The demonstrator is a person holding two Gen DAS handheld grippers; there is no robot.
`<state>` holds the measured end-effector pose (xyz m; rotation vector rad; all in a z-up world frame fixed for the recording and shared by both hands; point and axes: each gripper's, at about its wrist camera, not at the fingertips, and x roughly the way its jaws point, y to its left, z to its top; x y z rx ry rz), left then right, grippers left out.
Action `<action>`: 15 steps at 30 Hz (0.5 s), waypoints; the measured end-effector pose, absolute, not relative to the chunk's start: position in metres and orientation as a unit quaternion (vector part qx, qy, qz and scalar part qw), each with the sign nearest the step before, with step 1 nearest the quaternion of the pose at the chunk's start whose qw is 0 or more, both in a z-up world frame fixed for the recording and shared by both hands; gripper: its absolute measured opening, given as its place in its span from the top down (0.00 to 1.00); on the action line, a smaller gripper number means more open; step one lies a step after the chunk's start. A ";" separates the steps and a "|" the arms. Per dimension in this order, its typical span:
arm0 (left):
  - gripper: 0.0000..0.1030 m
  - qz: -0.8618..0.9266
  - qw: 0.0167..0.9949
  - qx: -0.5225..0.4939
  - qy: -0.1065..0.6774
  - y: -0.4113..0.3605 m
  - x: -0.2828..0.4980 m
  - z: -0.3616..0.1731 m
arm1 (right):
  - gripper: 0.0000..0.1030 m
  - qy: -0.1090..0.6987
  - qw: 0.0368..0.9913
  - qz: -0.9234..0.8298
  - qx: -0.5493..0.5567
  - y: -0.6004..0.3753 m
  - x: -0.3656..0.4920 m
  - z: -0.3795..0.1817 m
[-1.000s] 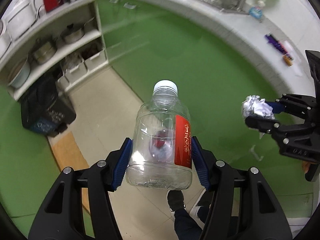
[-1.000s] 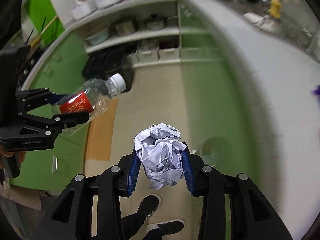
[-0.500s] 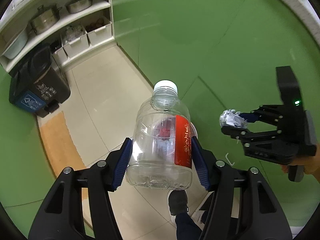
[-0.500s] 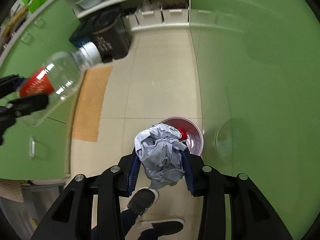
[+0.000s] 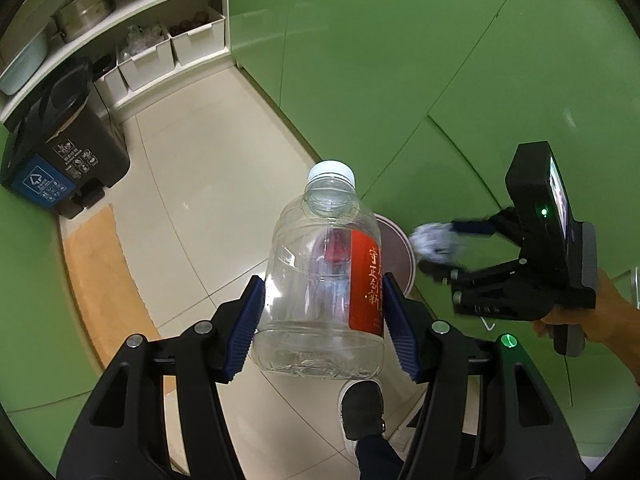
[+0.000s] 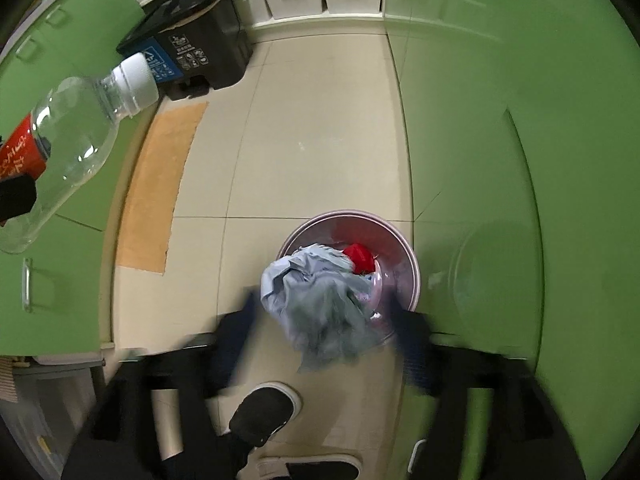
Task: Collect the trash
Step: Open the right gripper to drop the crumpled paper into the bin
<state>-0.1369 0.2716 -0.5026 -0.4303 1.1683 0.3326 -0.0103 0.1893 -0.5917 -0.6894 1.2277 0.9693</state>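
Note:
My left gripper [image 5: 322,322] is shut on an empty clear plastic bottle [image 5: 324,280] with a red label and white cap, held above the floor; the bottle also shows at the left of the right wrist view [image 6: 68,148]. My right gripper [image 6: 324,332] is blurred, its jaws spread apart, with the crumpled paper ball [image 6: 316,300] loose between them, right above a small round pink trash bin [image 6: 404,248] that holds something red. In the left wrist view the right gripper [image 5: 444,252] and paper [image 5: 432,240] hang over the bin [image 5: 396,248].
Green cabinets [image 5: 400,60] line both sides of the tiled floor. A black and blue recycling bin [image 5: 60,148] stands at the far end by white shelves with pots. An orange mat [image 6: 160,184] lies at the left. The person's shoes [image 6: 260,416] are below.
Both grippers have tilted down and moved toward the pink bin. The right gripper's jaws have opened, and the paper ball now sits loose between them over the bin. The left still holds the bottle.

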 end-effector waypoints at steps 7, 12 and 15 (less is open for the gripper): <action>0.43 0.140 0.798 -0.199 0.552 0.266 -0.127 -0.515 | 0.07 0.542 0.664 0.418 -0.301 0.174 -0.007 -0.587; 0.43 0.122 0.798 -0.193 0.557 0.259 -0.115 -0.527 | 0.06 0.544 0.671 0.409 -0.293 0.164 -0.006 -0.579; 0.43 0.110 0.798 -0.189 0.561 0.254 -0.106 -0.535 | 0.06 0.546 0.676 0.402 -0.289 0.155 -0.009 -0.575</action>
